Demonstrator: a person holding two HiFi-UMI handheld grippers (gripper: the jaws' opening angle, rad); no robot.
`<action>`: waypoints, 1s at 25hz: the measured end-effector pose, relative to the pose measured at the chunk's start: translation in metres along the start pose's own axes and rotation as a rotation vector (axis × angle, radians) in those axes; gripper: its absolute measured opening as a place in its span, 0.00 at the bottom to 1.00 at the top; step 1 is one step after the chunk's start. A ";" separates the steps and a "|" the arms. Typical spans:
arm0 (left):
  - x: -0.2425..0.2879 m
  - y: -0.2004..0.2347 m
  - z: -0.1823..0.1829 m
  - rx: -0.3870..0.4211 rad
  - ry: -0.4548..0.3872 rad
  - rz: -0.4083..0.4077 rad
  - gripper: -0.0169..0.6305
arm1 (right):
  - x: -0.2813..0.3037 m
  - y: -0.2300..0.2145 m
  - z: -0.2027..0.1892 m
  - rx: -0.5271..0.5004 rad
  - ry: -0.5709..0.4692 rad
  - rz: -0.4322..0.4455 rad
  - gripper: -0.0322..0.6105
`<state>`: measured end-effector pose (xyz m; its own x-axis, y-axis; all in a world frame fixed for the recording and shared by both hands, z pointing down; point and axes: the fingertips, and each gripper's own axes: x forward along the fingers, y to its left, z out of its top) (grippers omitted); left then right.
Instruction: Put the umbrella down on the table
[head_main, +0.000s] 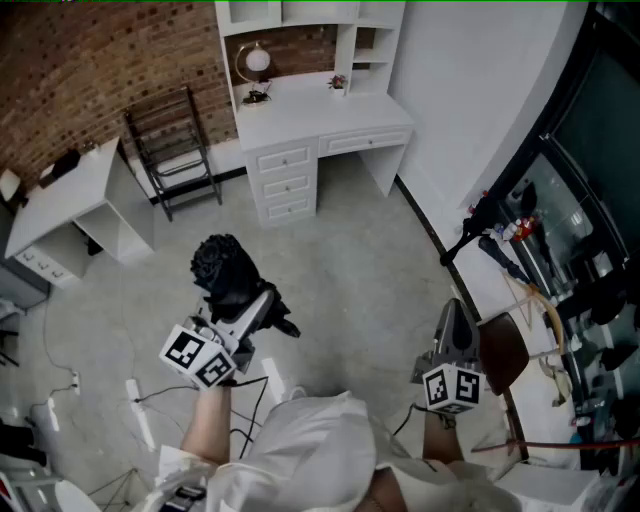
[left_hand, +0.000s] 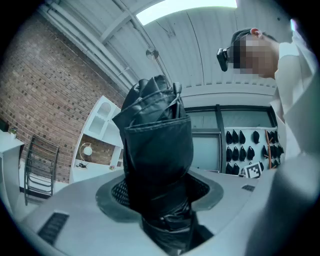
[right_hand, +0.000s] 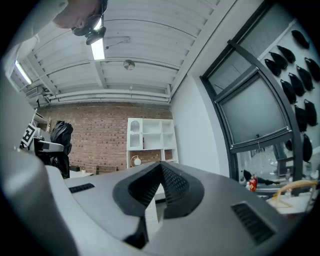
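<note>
— Umbrella (head_main: 225, 270), folded, is pinched in the left gripper (head_main: 248, 308) over open floor (head_main: 350, 250). Right gripper (head_main: 456, 322): jaws pressed together, empty. Risks?
— Floor gives ample room. Table (head_main: 490, 295) at right looks narrow and crowded; umbrella could knock tools (head_main: 515, 232) or roll off its edge.

One black umbrella (head_main: 225, 268), two hand-held grippers (head_main: 250, 312) (head_main: 455, 318), one white desk (head_main: 320, 120), one black folding chair (head_main: 175, 150), one round lamp (head_main: 257, 60)
</note>
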<state>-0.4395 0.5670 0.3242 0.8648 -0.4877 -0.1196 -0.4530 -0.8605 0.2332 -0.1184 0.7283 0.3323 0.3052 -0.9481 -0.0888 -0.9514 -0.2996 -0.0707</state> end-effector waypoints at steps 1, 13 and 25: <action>0.001 0.002 0.001 -0.001 -0.001 0.002 0.43 | 0.002 0.001 0.000 -0.002 0.001 0.002 0.08; 0.001 0.004 0.007 0.003 -0.005 -0.015 0.43 | 0.005 0.009 0.003 -0.002 -0.008 0.015 0.08; -0.010 0.026 0.003 -0.017 0.007 -0.049 0.44 | 0.008 0.038 0.002 -0.018 -0.024 -0.027 0.08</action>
<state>-0.4608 0.5492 0.3287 0.8874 -0.4438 -0.1247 -0.4062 -0.8807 0.2438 -0.1519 0.7097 0.3272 0.3311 -0.9370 -0.1113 -0.9435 -0.3268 -0.0555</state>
